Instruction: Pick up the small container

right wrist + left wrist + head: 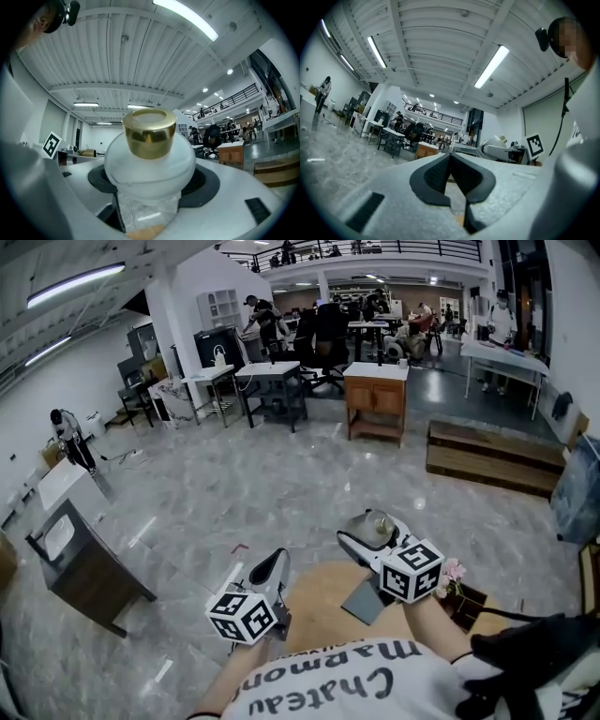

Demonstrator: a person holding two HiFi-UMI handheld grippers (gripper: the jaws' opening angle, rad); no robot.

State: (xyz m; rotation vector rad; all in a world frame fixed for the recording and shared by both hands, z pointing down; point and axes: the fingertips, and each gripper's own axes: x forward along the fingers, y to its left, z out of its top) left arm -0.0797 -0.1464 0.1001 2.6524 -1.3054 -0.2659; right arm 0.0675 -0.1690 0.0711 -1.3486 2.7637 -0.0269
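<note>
High over a round wooden table (314, 615), a person holds a gripper in each hand, both tilted upward toward the ceiling of a large open workshop. The right gripper (153, 186) has its jaws closed on the container (150, 157), a small frosted white jar with a gold lid (149, 132). The jar's round body bulges above the dark pads (208, 183) and the lid points up, clear of the jaws. In the head view the container (377, 519) shows as a pale round shape at the tip of the right gripper (368, 529), lifted clear of the table.

The left gripper (451, 169) is empty, its two dark pads (435, 180) pressed together with nothing between them. In the head view the left gripper (273, 565) sits just off the table's left edge, well apart from the right one. Each tool carries a marker cube, the left cube (242, 615) and the right cube (413, 569) facing the camera.

On the table lies a grey slab (366, 601), below the right gripper. Pink flowers (453, 570) sit in a dark box (466, 604) at the table's right edge. Beyond, the marble floor (234, 493) runs to a wooden cabinet (375, 401) and rows of desks where people work.
</note>
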